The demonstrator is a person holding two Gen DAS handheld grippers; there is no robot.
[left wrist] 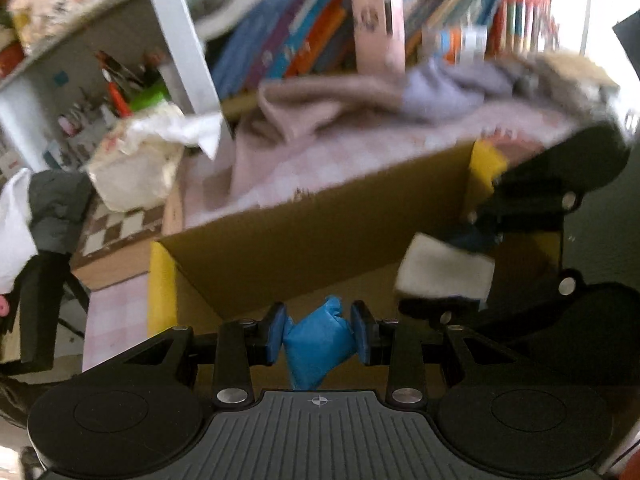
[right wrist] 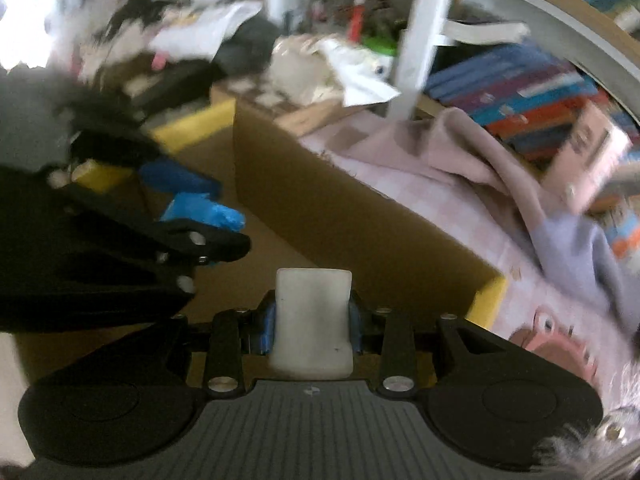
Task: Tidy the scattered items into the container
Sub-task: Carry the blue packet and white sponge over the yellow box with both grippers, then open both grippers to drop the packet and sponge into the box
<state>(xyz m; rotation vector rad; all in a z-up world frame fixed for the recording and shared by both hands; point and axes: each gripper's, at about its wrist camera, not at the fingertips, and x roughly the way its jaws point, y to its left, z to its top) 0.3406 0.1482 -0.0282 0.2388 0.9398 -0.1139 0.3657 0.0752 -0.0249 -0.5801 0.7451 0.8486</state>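
Note:
My left gripper (left wrist: 319,334) is shut on a crumpled blue bag (left wrist: 316,346) and holds it over the open cardboard box (left wrist: 304,236). My right gripper (right wrist: 312,326) is shut on a white block (right wrist: 313,320), also over the box (right wrist: 352,220). In the left wrist view the right gripper (left wrist: 476,240) shows at the right with the white block (left wrist: 444,272). In the right wrist view the left gripper (right wrist: 196,216) shows at the left with the blue bag (right wrist: 204,210). The box has yellow tape at its corners.
The box sits on a pink checked cloth (left wrist: 312,168) with bunched pink and lilac fabric (right wrist: 500,184). A bookshelf with books (left wrist: 360,28) stands behind, with a white post (left wrist: 180,44). A tissue pack (left wrist: 136,160) and clutter lie at the left. A pink toy (right wrist: 560,344) lies near the right gripper.

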